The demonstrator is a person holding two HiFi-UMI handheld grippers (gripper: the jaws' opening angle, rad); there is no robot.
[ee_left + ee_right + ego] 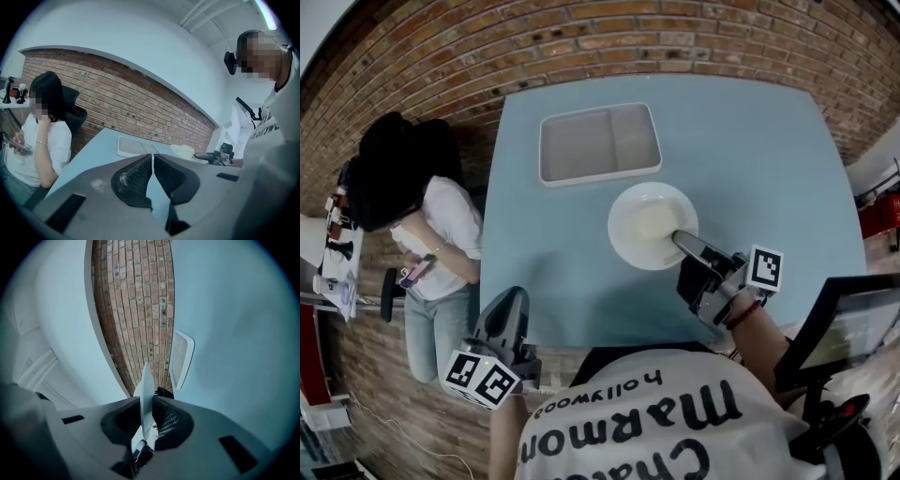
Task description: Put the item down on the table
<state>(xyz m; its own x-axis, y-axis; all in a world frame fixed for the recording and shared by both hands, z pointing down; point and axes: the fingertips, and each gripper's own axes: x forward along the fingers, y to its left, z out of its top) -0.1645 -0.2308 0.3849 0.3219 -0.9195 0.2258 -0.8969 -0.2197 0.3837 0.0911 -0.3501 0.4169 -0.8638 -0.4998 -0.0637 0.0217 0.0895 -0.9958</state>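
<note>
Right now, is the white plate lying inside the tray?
No, the plate is apart from the tray, nearer the person, with its rim clamped in the right gripper.

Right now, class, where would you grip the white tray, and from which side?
On the white tray, pinch the thin raised rim of the near long edge, left end, coming from the person's side: the plate likely blocks the right end.

Red brick wall (675, 37) across the top, behind a pale blue table (750, 169); black chair (77, 117) at left.
</note>
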